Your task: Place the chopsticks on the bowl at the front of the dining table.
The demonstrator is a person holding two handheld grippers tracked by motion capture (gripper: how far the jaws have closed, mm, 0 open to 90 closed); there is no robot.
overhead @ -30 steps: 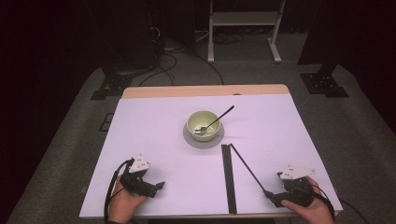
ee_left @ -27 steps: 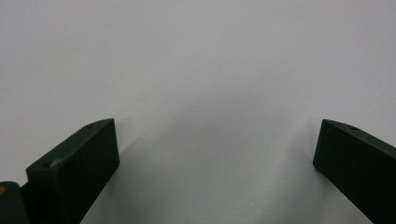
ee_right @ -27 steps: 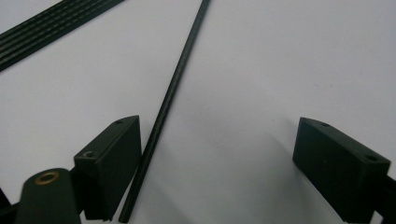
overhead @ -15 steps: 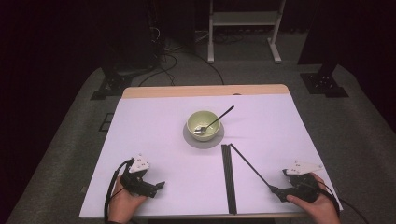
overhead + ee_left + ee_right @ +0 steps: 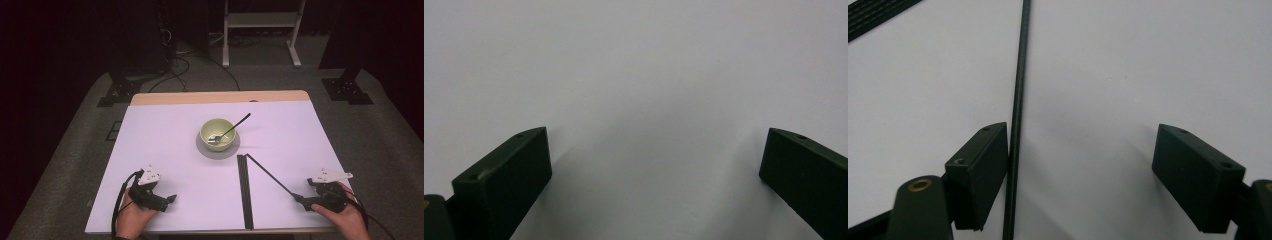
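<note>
The right gripper [image 5: 300, 199] sits near the table's [image 5: 165, 145] front right corner, jaws spread and just been narrowing, a thin black rod [image 5: 1017, 115] lying between them against one pad, unpinched, while the left gripper [image 5: 170, 198] rests wide open.

My right gripper [image 5: 1080, 165] has matt black plastic jaws with a brass-coloured pin. The thin black rod [image 5: 1018, 100] beside them looks smooth and slightly shiny. The tabletop [image 5: 165, 140] is smooth, matt white, its far edge pale wood.
</note>
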